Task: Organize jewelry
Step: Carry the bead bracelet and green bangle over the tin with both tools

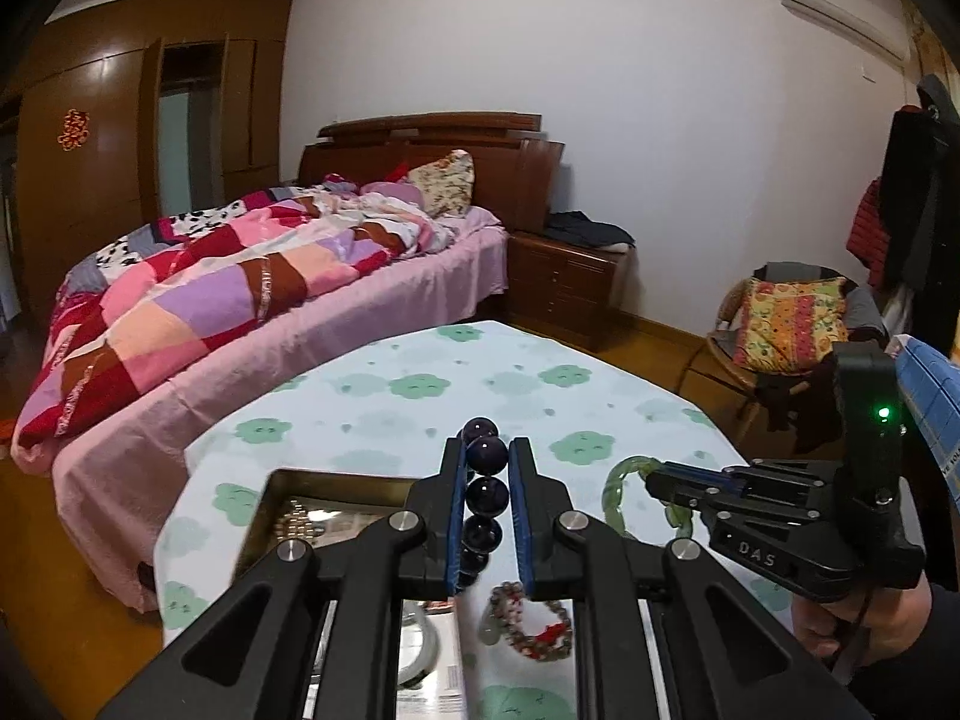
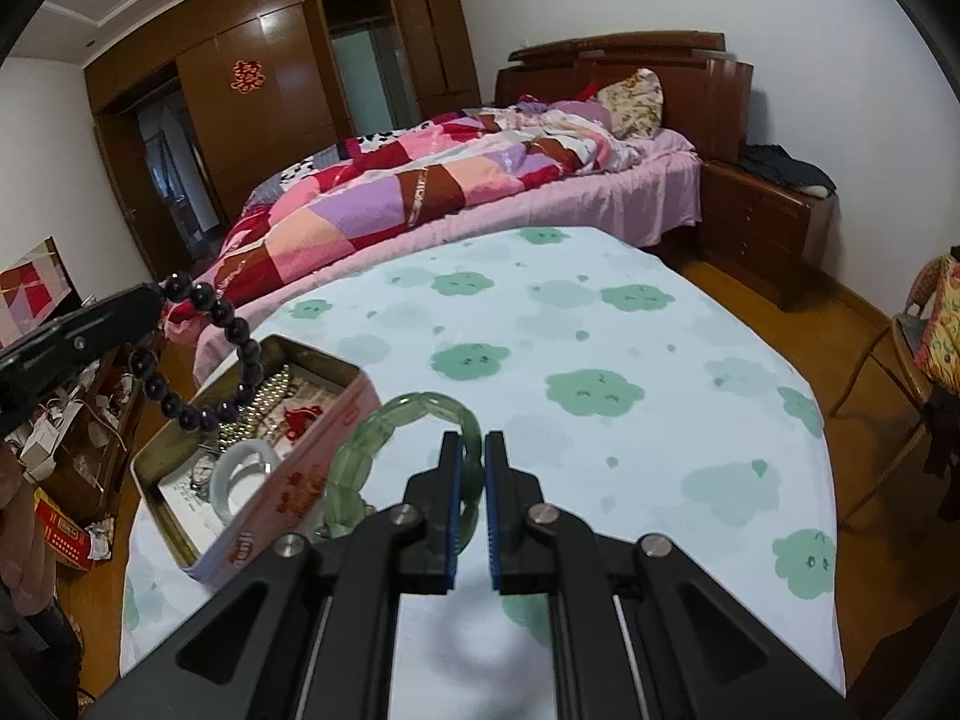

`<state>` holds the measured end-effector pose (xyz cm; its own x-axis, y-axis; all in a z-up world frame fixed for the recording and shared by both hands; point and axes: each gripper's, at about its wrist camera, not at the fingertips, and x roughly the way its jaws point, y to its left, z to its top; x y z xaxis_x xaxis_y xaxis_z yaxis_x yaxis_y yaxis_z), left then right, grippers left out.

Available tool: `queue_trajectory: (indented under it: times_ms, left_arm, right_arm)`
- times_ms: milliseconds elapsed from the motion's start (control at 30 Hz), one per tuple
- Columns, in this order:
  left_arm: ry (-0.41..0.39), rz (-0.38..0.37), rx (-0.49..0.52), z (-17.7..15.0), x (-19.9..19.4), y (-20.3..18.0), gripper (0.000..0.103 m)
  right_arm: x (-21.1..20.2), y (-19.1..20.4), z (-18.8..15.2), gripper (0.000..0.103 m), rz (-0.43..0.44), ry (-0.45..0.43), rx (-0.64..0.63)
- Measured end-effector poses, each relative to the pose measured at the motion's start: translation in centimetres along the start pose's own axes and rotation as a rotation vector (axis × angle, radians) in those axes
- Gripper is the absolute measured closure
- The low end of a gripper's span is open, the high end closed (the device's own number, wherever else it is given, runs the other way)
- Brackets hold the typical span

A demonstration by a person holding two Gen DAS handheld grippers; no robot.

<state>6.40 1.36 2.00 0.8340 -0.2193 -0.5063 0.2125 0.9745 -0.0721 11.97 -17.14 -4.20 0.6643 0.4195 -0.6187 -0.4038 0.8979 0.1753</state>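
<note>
Over the cloud-print tablecloth point(image 1: 420, 384), in the left wrist view, the left gripper point(image 1: 486, 474) is pinching a dark purple bead bracelet point(image 1: 485, 495) between its blue pads, holding it above the open metal tin point(image 1: 324, 483). A reddish beaded bracelet point(image 1: 531, 618) is lying on the cloth below the fingers. To the right, the right gripper point(image 1: 654, 483), marked "DAS", is gripping a pale green jade bracelet point(image 1: 624, 495).

Above the same cloth point(image 2: 600, 330), in the right wrist view, the right gripper point(image 2: 474, 468) is squeezing the green jade bracelet point(image 2: 408, 420) between nearly closed fingers, just beside the tin point(image 2: 288, 480), whose pink side is carrying red writing too blurred to read. Inside it a white bangle point(image 2: 249, 471) is lying. The left gripper point(image 2: 153, 300) is dangling the purple bead bracelet point(image 2: 234, 360) over the tin.
</note>
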Motion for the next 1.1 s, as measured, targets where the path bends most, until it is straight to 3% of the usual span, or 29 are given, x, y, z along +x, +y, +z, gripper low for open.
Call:
queue_trajectory:
  times_ms: [767, 1100]
  left_arm:
    - [-0.008, 0.127, -0.106, -1.7, -2.3, 7.2, 0.090]
    - [0.024, 0.131, -0.153, -3.2, -2.1, 9.1, 0.090]
  right_arm:
    - [2.2, 8.3, 2.4, 0.095, 0.077, -0.001, -0.172]
    - [3.7, 11.0, 2.3, 0.095, 0.107, 0.030, -0.217]
